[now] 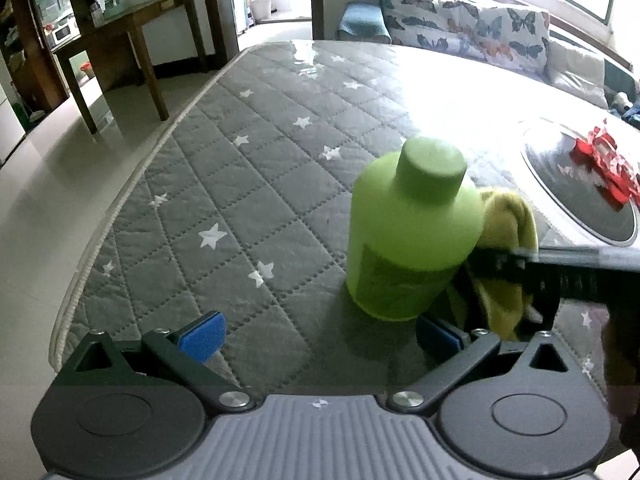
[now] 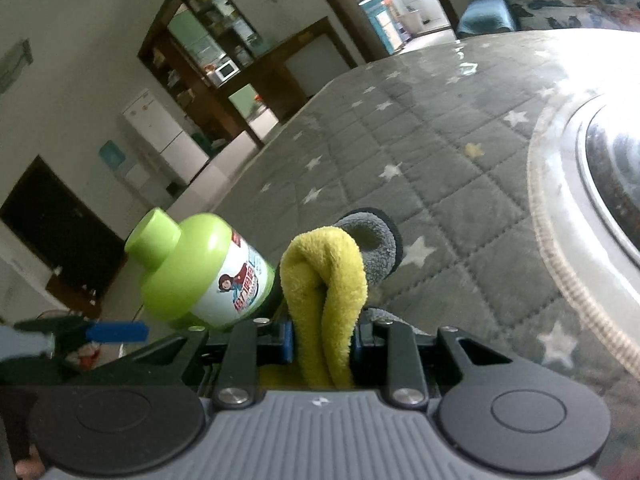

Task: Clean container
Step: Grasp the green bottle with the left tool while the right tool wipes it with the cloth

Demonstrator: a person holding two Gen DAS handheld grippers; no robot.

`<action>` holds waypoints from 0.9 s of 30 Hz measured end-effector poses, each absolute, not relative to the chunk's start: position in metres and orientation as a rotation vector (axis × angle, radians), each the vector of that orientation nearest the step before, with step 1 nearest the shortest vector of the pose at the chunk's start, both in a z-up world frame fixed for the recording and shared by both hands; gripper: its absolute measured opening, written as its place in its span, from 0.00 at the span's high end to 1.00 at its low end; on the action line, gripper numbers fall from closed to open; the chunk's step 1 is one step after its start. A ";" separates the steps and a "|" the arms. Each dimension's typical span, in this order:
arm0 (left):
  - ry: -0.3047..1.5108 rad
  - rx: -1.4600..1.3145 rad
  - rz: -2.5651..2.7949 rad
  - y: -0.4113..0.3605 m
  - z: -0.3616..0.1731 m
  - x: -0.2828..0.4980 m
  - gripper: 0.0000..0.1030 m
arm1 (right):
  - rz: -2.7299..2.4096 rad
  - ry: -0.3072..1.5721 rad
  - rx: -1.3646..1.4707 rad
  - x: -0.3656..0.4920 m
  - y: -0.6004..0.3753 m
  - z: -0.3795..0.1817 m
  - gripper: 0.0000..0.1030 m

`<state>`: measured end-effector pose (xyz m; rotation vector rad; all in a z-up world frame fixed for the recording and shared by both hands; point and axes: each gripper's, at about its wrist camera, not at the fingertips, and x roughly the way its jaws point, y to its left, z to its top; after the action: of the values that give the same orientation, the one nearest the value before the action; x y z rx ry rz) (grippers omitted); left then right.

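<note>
Left wrist view, from the left: quilted grey cover with white stars lies over the table, pale piping along its edge. A wooden side table stands on the floor beyond it.

Left gripper: jaws wide apart, blue pads clear of everything, nothing between them. The right pad sits just beside the bottle's base; contact cannot be told.

Bottle: green, cap on, tilted, base low over the cover just ahead of the left gripper. Whether it rests on the cover cannot be told.

Right of the bottle: yellow cloth against the bottle's side, with the right gripper's dark fingers coming in from the right edge at the bottle's lower wall.

Further right: round dark hob set in the table, a red wrapper on it. Butterfly-print cushion at the far side.

Right wrist view: bottle at left, leaning, printed label facing the camera. Right gripper: jaws closed tight on the cloth, which loops up between the pads, with a grey fold just behind it. Cloth and bottle nearly touch. Hob rim at far right.
</note>
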<state>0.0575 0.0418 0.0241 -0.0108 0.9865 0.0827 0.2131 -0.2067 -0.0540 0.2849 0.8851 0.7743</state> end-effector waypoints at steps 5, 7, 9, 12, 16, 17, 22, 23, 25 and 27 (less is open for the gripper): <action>0.971 -0.024 0.076 0.044 0.026 0.056 0.00 | 0.833 0.887 0.259 0.194 -0.208 -0.050 0.75; 0.962 -0.022 0.069 0.044 0.027 0.055 0.00 | 0.843 0.890 0.266 0.189 -0.209 -0.049 0.75; 0.941 -0.011 0.060 0.043 0.030 0.055 0.00 | 0.845 0.892 0.282 0.185 -0.212 -0.047 0.75; 0.909 0.002 0.036 0.040 0.034 0.054 0.00 | 0.821 0.883 0.321 0.183 -0.221 -0.044 0.75; 0.879 0.017 0.009 0.037 0.036 0.053 0.00 | 0.809 0.833 0.359 0.180 -0.235 -0.028 0.75; 0.873 0.019 0.003 0.037 0.036 0.054 0.00 | 0.810 0.814 0.366 0.180 -0.238 -0.023 0.75; 0.849 0.044 -0.026 0.034 0.036 0.054 0.02 | 0.855 0.733 0.357 0.182 -0.240 0.009 0.75; 0.845 0.050 -0.032 0.034 0.036 0.055 0.05 | 0.867 0.726 0.343 0.183 -0.235 0.012 0.75; 0.841 0.060 -0.043 0.033 0.036 0.055 0.07 | 0.880 0.728 0.313 0.187 -0.226 0.016 0.75; 0.839 0.065 -0.055 0.034 0.035 0.055 0.09 | 0.885 0.728 0.294 0.191 -0.221 0.018 0.75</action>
<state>0.0553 0.0335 0.0347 0.0654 0.8395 -0.0552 0.1906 -0.2209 0.0178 0.2944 0.7285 0.8854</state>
